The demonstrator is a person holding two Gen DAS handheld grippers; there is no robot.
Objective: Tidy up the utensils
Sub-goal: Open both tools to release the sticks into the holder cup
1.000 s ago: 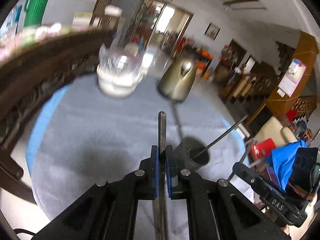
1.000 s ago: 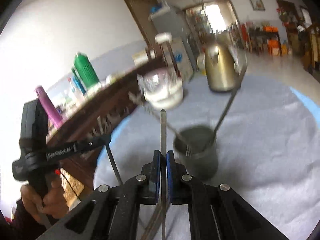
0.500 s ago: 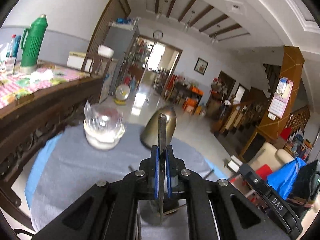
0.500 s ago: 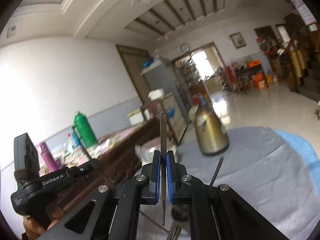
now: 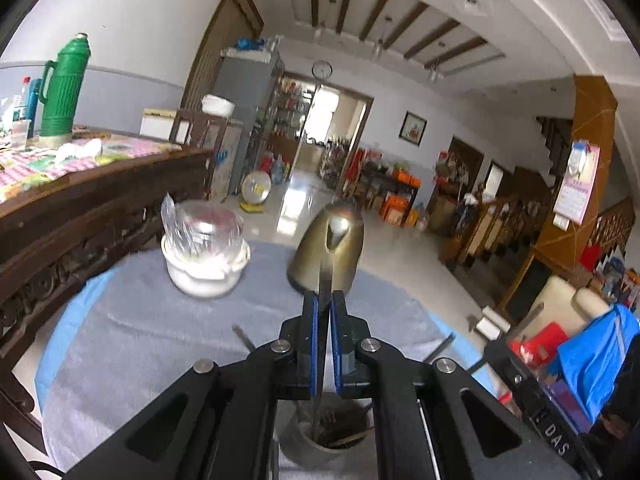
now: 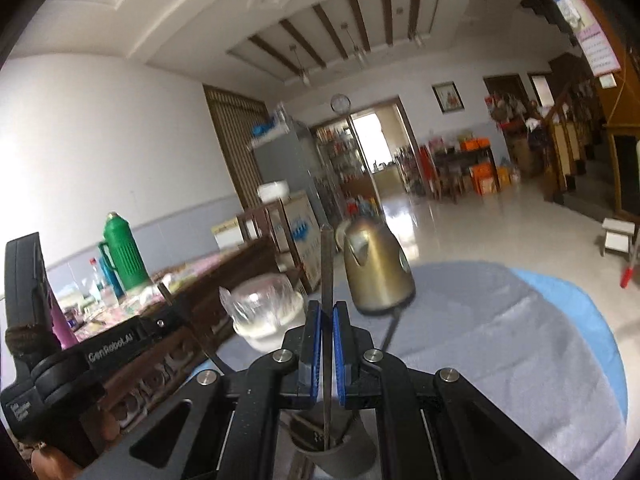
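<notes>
My left gripper (image 5: 324, 312) is shut on a thin metal utensil (image 5: 325, 256) held upright; its lower end reaches into the grey utensil cup (image 5: 320, 446) under the jaws. My right gripper (image 6: 327, 316) is shut on another metal utensil (image 6: 327, 264), also upright, with its lower end inside the same cup (image 6: 340, 460). Other utensil handles (image 5: 242, 336) (image 6: 390, 330) stick out of the cup. The left gripper's body (image 6: 52, 364) shows at the left of the right wrist view; the right gripper's body (image 5: 532, 408) shows at the right of the left wrist view.
The cup stands on a round table with a grey cloth (image 5: 132, 332) over blue. A brass kettle (image 5: 328, 252) and a white bowl with a clear plastic cover (image 5: 206, 256) stand at the far side. A dark wooden sideboard (image 5: 80, 216) with a green thermos (image 5: 62, 88) runs along the left.
Both grippers have tilted up from looking down at the table to looking across the room. The cup has moved from ahead of the jaws to right beneath them, with both utensils lowered into it.
</notes>
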